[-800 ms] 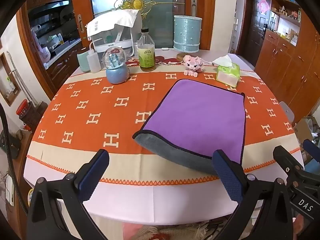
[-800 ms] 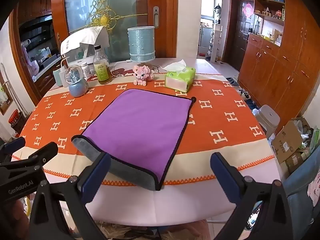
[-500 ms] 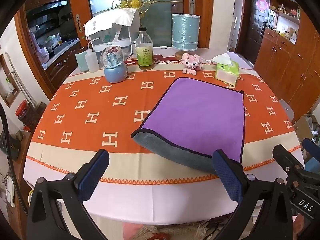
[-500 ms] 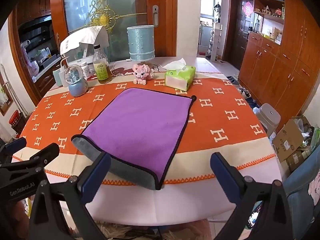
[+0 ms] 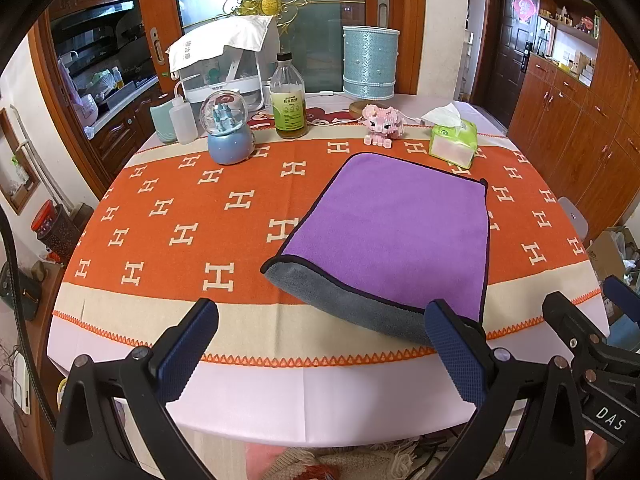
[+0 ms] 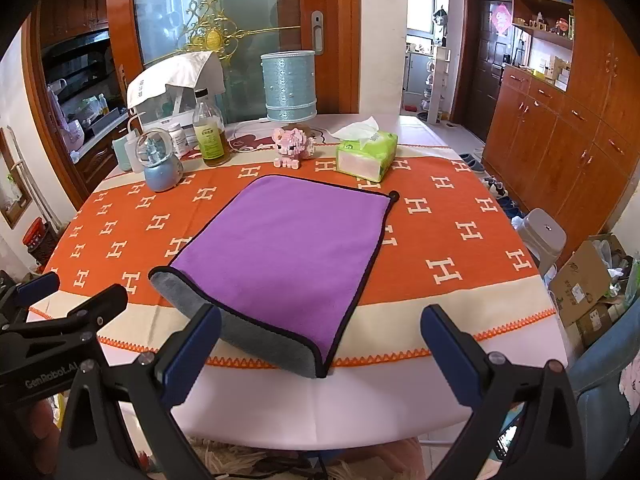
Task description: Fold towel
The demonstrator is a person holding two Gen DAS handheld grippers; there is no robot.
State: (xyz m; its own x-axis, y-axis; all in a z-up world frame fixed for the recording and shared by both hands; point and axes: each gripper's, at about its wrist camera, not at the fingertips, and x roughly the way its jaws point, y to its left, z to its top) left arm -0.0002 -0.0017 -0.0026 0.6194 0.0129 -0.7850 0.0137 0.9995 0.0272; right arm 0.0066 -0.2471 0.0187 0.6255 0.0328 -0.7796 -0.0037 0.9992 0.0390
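A purple towel (image 5: 396, 232) with a black hem lies flat on the orange patterned tablecloth; its near edge is turned over and shows the grey underside (image 5: 344, 300). It also shows in the right wrist view (image 6: 288, 248). My left gripper (image 5: 320, 344) is open and empty, hovering off the table's near edge, below and left of the towel. My right gripper (image 6: 320, 344) is open and empty at the near edge, in front of the towel's near right corner. Each gripper shows at the side of the other's view.
Along the far side stand a snow globe (image 5: 229, 132), a bottle (image 5: 289, 98), a pink block pig (image 5: 382, 120), a green tissue pack (image 5: 454, 138) and a blue cylinder (image 5: 370, 62). A stool (image 6: 540, 238) and cardboard box (image 6: 584, 280) sit right of the table.
Both grippers have drawn slightly back and up from the table; the towel and table appear a little farther. Both grippers stay open and the towel has not moved.
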